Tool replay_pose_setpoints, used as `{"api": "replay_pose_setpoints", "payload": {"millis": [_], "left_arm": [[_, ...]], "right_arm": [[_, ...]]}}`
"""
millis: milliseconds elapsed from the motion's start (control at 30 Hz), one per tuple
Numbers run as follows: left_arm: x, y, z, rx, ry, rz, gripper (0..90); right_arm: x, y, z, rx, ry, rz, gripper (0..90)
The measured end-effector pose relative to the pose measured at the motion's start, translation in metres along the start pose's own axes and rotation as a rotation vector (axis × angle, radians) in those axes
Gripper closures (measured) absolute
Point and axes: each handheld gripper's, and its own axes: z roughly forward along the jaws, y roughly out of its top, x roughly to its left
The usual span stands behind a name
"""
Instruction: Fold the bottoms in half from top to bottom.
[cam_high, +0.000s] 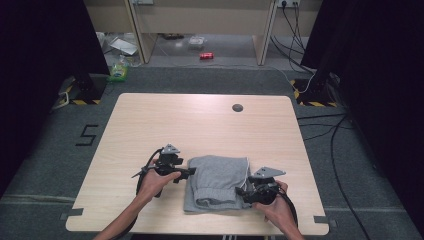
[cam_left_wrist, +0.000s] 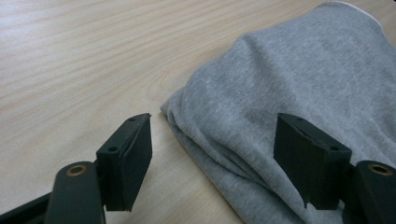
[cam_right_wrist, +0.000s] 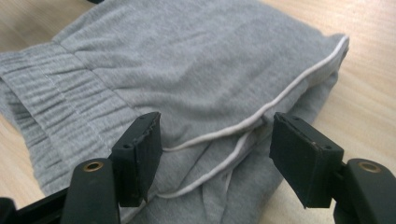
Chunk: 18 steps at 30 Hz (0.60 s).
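A folded grey garment (cam_high: 217, 182) with white piping lies on the wooden table (cam_high: 200, 120) near its front edge. My left gripper (cam_high: 192, 171) is at the garment's left edge. In the left gripper view the left gripper (cam_left_wrist: 212, 121) stands open, its jaws either side of the folded corner of the garment (cam_left_wrist: 289, 84) without pressing on it. My right gripper (cam_high: 240, 191) is at the garment's right edge. In the right gripper view the right gripper (cam_right_wrist: 215, 119) is open over the garment (cam_right_wrist: 187, 70), above the white piping (cam_right_wrist: 289, 91), with the elastic waistband (cam_right_wrist: 56, 102) to the left.
A dark cable hole (cam_high: 237, 107) sits near the table's far edge. On the floor beyond are a red can (cam_high: 206, 56), a green bottle (cam_high: 119, 70) and black cables (cam_high: 335, 135) at the right. Black stand bases (cam_high: 82, 90) flank the table's far corners.
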Motion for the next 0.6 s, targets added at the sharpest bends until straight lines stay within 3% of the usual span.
{"api": "replay_pose_setpoints", "payload": {"millis": [600], "left_arm": [[0.0051, 0.0004, 0.0101, 0.016, 0.008, -0.018, 25.8]], "right_arm": [[-0.0023, -0.0014, -0.0034, -0.021, -0.002, 0.024, 33.6]]}}
